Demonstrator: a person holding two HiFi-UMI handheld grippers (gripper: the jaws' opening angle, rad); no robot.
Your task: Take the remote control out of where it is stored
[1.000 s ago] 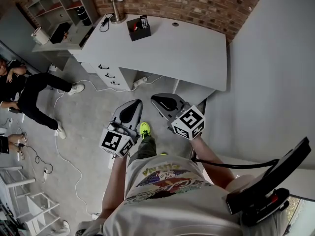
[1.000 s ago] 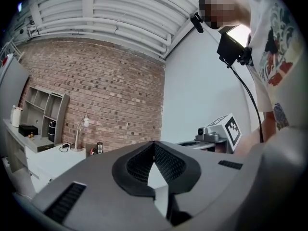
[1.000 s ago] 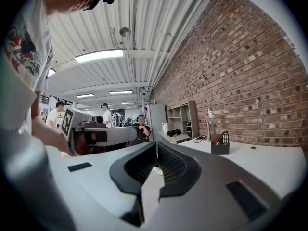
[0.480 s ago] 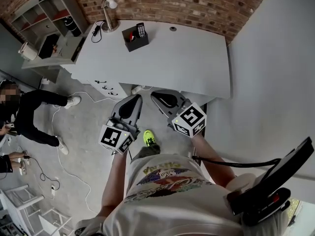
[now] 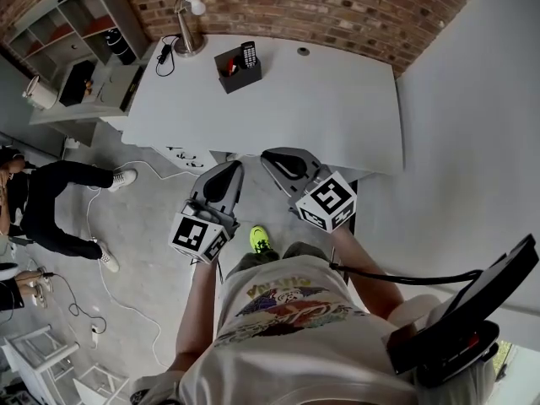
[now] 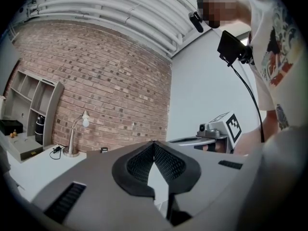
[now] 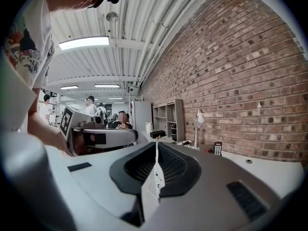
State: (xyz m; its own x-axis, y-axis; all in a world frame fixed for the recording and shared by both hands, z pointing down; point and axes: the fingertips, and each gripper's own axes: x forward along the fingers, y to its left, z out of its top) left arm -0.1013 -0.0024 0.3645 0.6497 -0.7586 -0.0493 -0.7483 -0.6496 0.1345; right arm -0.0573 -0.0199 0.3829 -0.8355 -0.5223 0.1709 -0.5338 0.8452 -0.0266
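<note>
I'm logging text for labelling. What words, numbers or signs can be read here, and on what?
No text reads clearly.
Shirt: a printed word, upside down, too blurred to read.
Remote control: key markings too small to read.
Cubes on the left hand-held gripper and right hand-held gripper: square marker patterns only, no letters.

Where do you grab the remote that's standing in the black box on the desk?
Probably take the remote by its top end, the only part poking above the box. Come down from above and pinch its narrow sides, since it stands nearly upright and the box walls cover the rest.
</note>
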